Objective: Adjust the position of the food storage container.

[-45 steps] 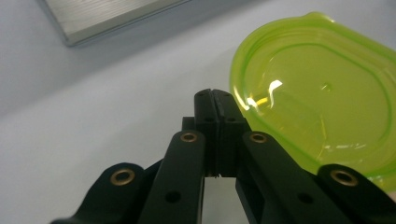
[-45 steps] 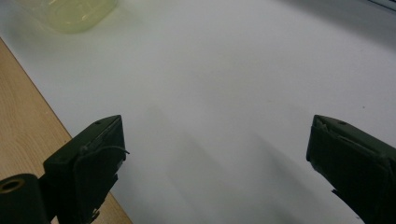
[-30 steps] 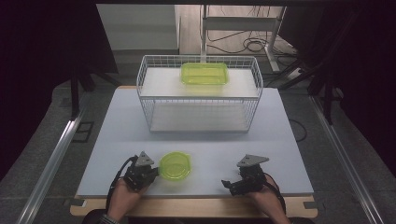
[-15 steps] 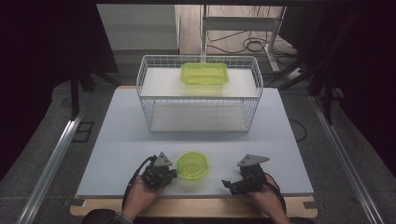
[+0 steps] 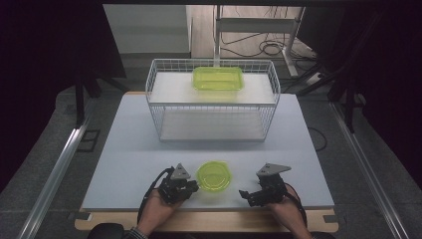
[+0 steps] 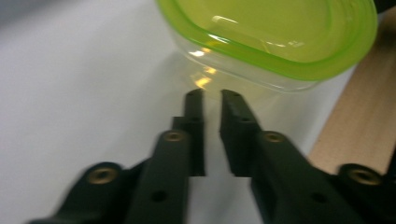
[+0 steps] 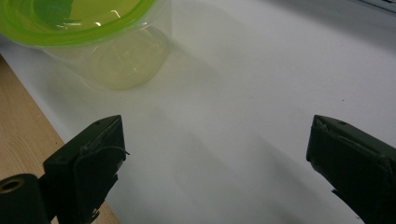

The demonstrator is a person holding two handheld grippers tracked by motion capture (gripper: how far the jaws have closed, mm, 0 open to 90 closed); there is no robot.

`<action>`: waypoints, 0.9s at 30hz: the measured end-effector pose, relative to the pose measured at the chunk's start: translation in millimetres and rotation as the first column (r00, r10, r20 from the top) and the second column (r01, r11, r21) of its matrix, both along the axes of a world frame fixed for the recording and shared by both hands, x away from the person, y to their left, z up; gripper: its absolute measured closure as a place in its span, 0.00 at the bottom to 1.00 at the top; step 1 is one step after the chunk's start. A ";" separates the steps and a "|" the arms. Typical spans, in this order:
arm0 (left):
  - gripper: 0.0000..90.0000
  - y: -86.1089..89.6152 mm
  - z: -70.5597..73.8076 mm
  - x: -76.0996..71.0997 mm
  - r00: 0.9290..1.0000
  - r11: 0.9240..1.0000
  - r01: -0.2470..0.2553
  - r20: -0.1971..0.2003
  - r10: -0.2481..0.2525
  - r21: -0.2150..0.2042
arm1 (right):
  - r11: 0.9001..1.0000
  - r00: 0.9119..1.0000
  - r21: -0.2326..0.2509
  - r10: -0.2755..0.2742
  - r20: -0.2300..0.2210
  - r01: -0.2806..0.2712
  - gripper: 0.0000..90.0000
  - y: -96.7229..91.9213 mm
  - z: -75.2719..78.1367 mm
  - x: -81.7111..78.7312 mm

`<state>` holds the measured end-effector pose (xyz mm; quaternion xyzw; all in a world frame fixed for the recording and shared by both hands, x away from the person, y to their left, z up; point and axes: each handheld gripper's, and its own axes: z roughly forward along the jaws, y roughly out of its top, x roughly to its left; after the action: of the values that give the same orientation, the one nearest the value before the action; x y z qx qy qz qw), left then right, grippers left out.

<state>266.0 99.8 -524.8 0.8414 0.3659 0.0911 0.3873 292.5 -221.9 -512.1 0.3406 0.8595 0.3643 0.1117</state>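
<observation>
- Round container (image 5: 214, 176), clear body under a green lid: in the high view I find it on the white table (image 5: 124, 164) close to the near edge, between my two grippers.
- Left gripper (image 5: 191, 187), high view: its tips sit just beside the container's left side. My left hand (image 5: 158, 209) comes in over the wooden front strip.
- Right gripper (image 5: 245, 194), high view: clearly apart from the container, with bare table between them.
- Wire basket (image 5: 213, 99), high view: stands at the far half of the table, well apart from the container, with a rectangular green tub (image 5: 218, 78) on its upper shelf. A wide bare stretch of table lies between basket and grippers.
- Left gripper view: left gripper (image 6: 211, 100) jaws have just been opening and stand a narrow slit apart, nothing between them, released. The container (image 6: 275, 37) lies just ahead of the tips; I cannot tell whether they touch. The table's wooden edge runs at the right.
- Right gripper view: right gripper (image 7: 217, 140) jaws spread wide, empty, over bare table. The container (image 7: 93, 32) sits at upper left, near the wooden edge.
</observation>
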 end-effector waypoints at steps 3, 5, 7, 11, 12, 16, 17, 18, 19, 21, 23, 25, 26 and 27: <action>0.68 6.2 1.4 -2.1 0.999 0.999 -0.033 0.027 0.033 0.003 | 1.000 1.000 0.019 0.007 0.001 -0.007 0.05 -2.6 0.1 1.3; 0.60 10.0 2.3 -4.4 0.998 0.999 -0.045 0.044 0.045 0.004 | 1.000 1.000 0.026 0.010 0.006 -0.010 0.05 -4.1 0.5 1.9; 0.50 14.0 2.6 -8.0 0.997 0.999 -0.052 0.065 0.051 0.007 | 0.999 1.000 0.040 0.010 0.010 -0.010 0.05 -6.1 1.3 2.6; 0.27 22.1 1.5 -12.7 0.994 0.997 -0.069 0.084 0.067 0.022 | 0.998 1.000 0.067 0.013 0.016 -0.014 0.05 -9.0 2.7 3.5; 0.21 23.5 1.2 -13.4 0.994 0.996 -0.080 0.082 0.077 0.027 | 0.997 1.000 0.071 0.013 0.017 -0.014 0.04 -9.5 3.0 3.8; 0.07 30.4 3.0 -16.6 0.993 0.996 -0.089 0.085 0.087 0.014 | 0.997 1.000 0.076 0.013 0.019 -0.014 0.04 -9.9 3.0 4.1; 0.06 31.8 3.4 -17.9 0.993 0.996 -0.086 0.088 0.084 0.013 | 0.997 1.000 0.075 0.014 0.020 -0.016 0.04 -9.9 2.9 4.1; 0.05 33.0 3.5 -19.3 0.992 0.996 -0.087 0.093 0.085 0.018 | 0.997 1.000 0.073 0.016 0.022 -0.018 0.04 -10.0 2.8 4.2; 0.04 34.1 3.3 -20.7 0.991 0.996 -0.091 0.101 0.087 0.027 | 0.997 1.000 0.072 0.019 0.024 -0.020 0.04 -10.0 2.7 4.2; 0.02 36.5 2.5 -23.0 0.989 0.994 -0.099 0.116 0.094 0.038 | 0.997 0.999 0.068 0.020 0.027 -0.022 0.04 -10.1 2.9 4.0; 0.02 41.1 1.2 -25.7 0.987 0.994 -0.105 0.125 0.100 0.033 | 0.998 0.999 0.066 0.020 0.033 -0.022 0.03 -10.3 2.9 4.1; 0.01 44.4 0.5 -28.5 0.986 0.993 -0.112 0.129 0.108 0.025 | 0.998 0.999 0.064 0.016 0.031 -0.018 0.03 -10.6 3.1 4.2; 0.01 46.3 -0.1 -30.6 0.985 0.993 -0.115 0.133 0.111 0.023 | 0.998 0.999 0.060 0.015 0.034 -0.017 0.03 -10.9 2.9 4.5; 0.01 47.6 -0.4 -32.0 0.984 0.993 -0.117 0.138 0.112 0.026 | 0.998 0.999 0.056 0.011 0.036 -0.013 0.02 -11.2 2.3 5.0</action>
<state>234.0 147.4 -525.2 0.8172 0.3849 0.1765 0.3911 297.5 -233.0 -509.7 0.3318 0.8488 0.3952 0.1152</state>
